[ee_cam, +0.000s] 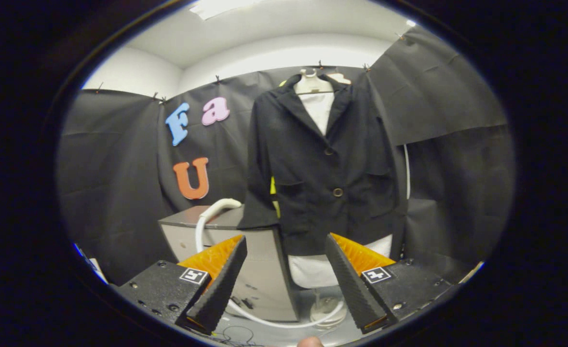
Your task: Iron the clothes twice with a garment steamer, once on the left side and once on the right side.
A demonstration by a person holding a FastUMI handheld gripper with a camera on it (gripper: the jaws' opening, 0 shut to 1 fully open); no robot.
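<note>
- The claw (284, 284) is spread wide, its two fingers (221, 284) well apart and holding nothing.
- A black jacket (325, 164) hangs buttoned on a white dress form (313, 84), straight ahead and well beyond the fingers.
- The form's white lower body (313, 272) shows below the jacket hem, between the two fingers, and its round foot (326, 313) rests on the floor.
- A grey cabinet (260, 270) stands just left of the form; the jacket's sleeve hangs over the cabinet's near right corner.
- The steamer's white head (219, 207) lies on the cabinet top near its front edge, beyond the left finger.
- Its white hose (284, 323) drops down the cabinet front and curves across the floor toward the form's foot.
- A fingertip (309, 342) peeks in below the claw.
</note>
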